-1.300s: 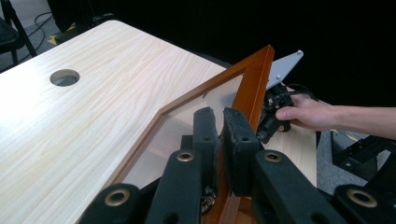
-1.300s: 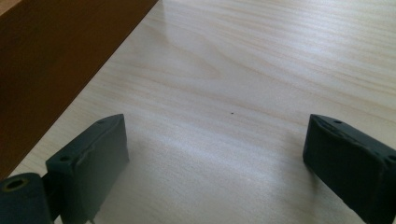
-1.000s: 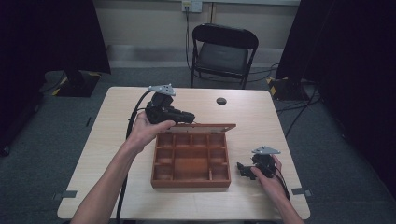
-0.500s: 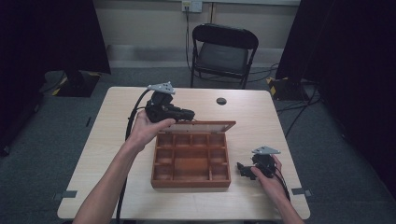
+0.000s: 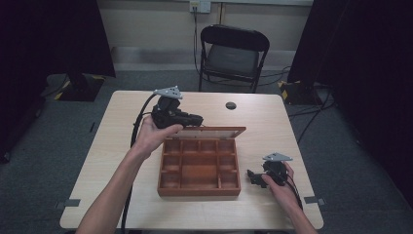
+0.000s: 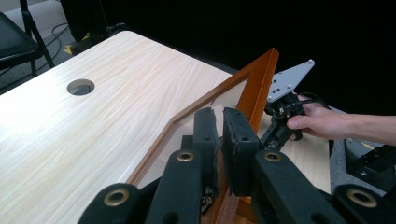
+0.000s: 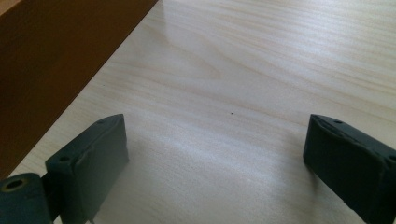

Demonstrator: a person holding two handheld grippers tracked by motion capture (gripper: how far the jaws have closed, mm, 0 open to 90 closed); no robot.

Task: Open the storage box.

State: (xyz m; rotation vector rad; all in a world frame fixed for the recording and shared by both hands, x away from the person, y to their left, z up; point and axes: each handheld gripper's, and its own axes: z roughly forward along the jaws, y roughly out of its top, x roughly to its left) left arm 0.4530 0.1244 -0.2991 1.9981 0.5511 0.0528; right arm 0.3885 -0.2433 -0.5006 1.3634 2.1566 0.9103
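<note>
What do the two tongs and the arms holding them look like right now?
Both tongs, left tongs and right tongs, are black, each topped by a grey three-cornered plate with small holes. Their jaws carry thick black pads and brass-coloured pivot rings. Black cables trail from each. The forearms are bare, no sleeves.

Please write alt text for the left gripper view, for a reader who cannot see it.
The left tool, its two black jaws closed, grips the edge of the raised, orange-brown wooden box lid with a clear pane. Behind lies the pale wooden table with a round hole; farther off, a hand holds the right tool.
</note>
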